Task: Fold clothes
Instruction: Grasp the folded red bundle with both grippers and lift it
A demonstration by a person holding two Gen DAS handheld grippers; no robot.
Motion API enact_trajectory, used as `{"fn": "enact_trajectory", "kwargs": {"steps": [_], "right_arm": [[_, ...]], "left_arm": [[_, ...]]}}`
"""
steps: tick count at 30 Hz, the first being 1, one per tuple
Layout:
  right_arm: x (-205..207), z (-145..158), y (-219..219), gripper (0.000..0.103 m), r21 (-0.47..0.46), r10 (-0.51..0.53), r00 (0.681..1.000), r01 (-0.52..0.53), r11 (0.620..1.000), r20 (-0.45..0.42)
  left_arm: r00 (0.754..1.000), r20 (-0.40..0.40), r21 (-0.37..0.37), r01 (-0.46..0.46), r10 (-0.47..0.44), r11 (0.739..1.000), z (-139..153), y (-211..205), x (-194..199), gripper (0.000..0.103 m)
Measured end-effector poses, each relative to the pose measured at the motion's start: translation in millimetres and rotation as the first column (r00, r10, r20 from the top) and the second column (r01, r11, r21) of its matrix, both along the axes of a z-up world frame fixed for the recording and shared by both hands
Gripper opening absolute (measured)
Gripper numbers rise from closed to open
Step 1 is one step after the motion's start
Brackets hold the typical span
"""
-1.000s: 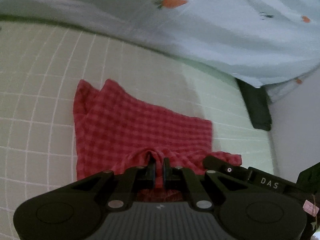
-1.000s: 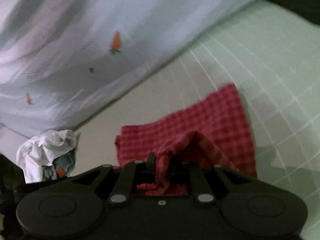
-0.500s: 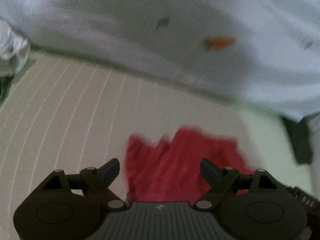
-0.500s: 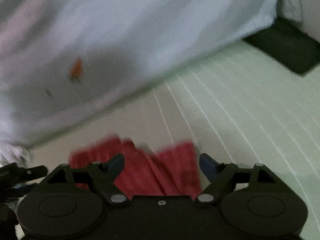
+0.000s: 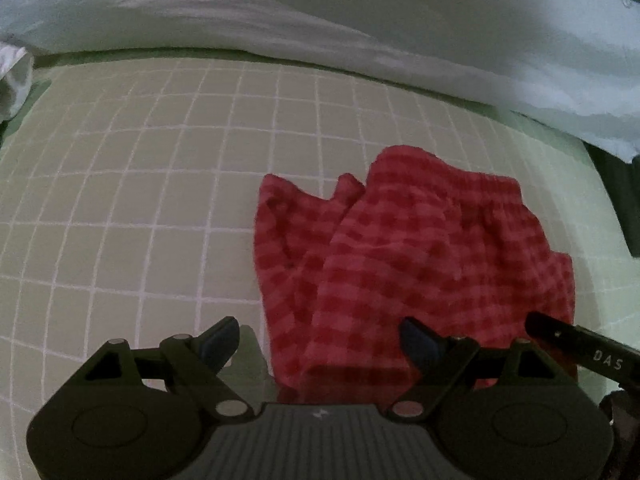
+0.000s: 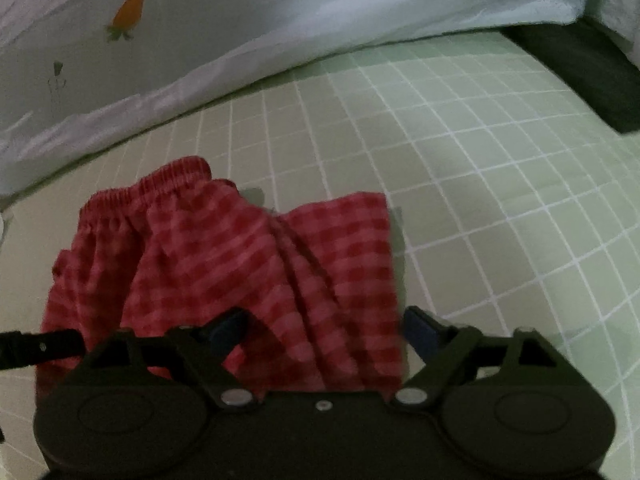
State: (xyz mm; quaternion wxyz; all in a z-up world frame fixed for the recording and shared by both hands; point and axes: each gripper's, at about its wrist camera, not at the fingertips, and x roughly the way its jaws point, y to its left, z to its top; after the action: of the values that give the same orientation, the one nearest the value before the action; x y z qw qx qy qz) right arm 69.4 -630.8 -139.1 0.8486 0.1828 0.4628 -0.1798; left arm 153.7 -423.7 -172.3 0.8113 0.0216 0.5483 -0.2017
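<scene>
Red gingham shorts [image 5: 416, 264] lie folded over on the green gridded sheet [image 5: 160, 184], waistband toward the carrot-print quilt [image 5: 360, 4]. The left claw [image 5: 320, 340] and right claw [image 6: 326, 330] both hover just above the near edge, jaws spread wide and holding nothing. The fold looks loose and lopsided, one leg poking out on the left; a careless pinch through only the top layer would likely drag it open again.
</scene>
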Motion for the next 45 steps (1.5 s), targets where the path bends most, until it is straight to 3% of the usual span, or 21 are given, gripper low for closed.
{"fn": "enact_trajectory", "kwargs": {"steps": [2,4,5,6,7,9,11,19,24,31,45], "right_arm": [[4.6,-0.9,4.0,0.092,-0.016,0.019,1.000,-0.019,1.000,-0.009],[7.3,-0.1,7.8,0.089,-0.009,0.049,0.999,-0.049,0.999,0.006],[8.1,0.7,9.9,0.082,-0.002,0.066,0.998,-0.066,0.998,0.019],[10.7,1.6,14.4,0.071,-0.016,0.088,0.996,-0.088,0.996,0.019],[13.5,2.5,19.1,0.065,-0.032,0.110,0.994,-0.109,0.993,0.017],[22.5,2.8,30.6,0.040,-0.067,0.170,0.985,-0.170,0.983,0.003],[30.0,6.2,34.3,0.010,-0.038,0.189,0.982,-0.189,0.981,0.015],[18.1,48.0,42.2,0.006,0.052,0.162,0.974,-0.172,0.984,0.160],[-8.4,71.8,63.2,0.006,0.004,0.173,0.966,-0.178,0.984,0.193],[-54.1,83.7,98.9,0.006,-0.010,0.167,0.968,-0.168,0.986,0.186],[-122.1,63.4,182.0,0.005,-0.006,0.120,0.986,-0.120,0.993,0.113]], "left_arm": [[1.000,0.003,-0.003,0.015,-0.015,1.000,0.3,-2.6,-0.3,0.078],[0.999,0.014,-0.021,0.031,-0.031,0.999,6.3,-5.7,-4.5,0.059],[0.999,0.019,-0.030,0.040,-0.039,0.999,9.3,-7.2,-6.7,0.048],[0.999,0.025,-0.039,0.048,-0.047,0.998,12.4,-8.7,-8.8,0.025],[0.998,0.030,-0.048,0.056,-0.055,0.997,15.4,-10.2,-10.9,0.011],[0.997,0.042,-0.066,0.073,-0.070,0.995,21.4,-13.2,-15.1,0.008],[0.995,0.054,-0.083,0.090,-0.086,0.992,27.4,-16.2,-19.3,0.007],[0.984,0.104,-0.150,0.159,-0.144,0.976,51.5,-28.3,-36.2,0.006],[0.978,0.127,-0.171,0.186,-0.165,0.968,62.1,-15.2,-62.7,0.006],[0.971,0.151,-0.188,0.211,-0.184,0.959,73.0,16.6,-108.5,0.006],[0.973,0.073,-0.203,0.227,-0.217,0.953,49.1,92.2,-158.6,0.006]]}}
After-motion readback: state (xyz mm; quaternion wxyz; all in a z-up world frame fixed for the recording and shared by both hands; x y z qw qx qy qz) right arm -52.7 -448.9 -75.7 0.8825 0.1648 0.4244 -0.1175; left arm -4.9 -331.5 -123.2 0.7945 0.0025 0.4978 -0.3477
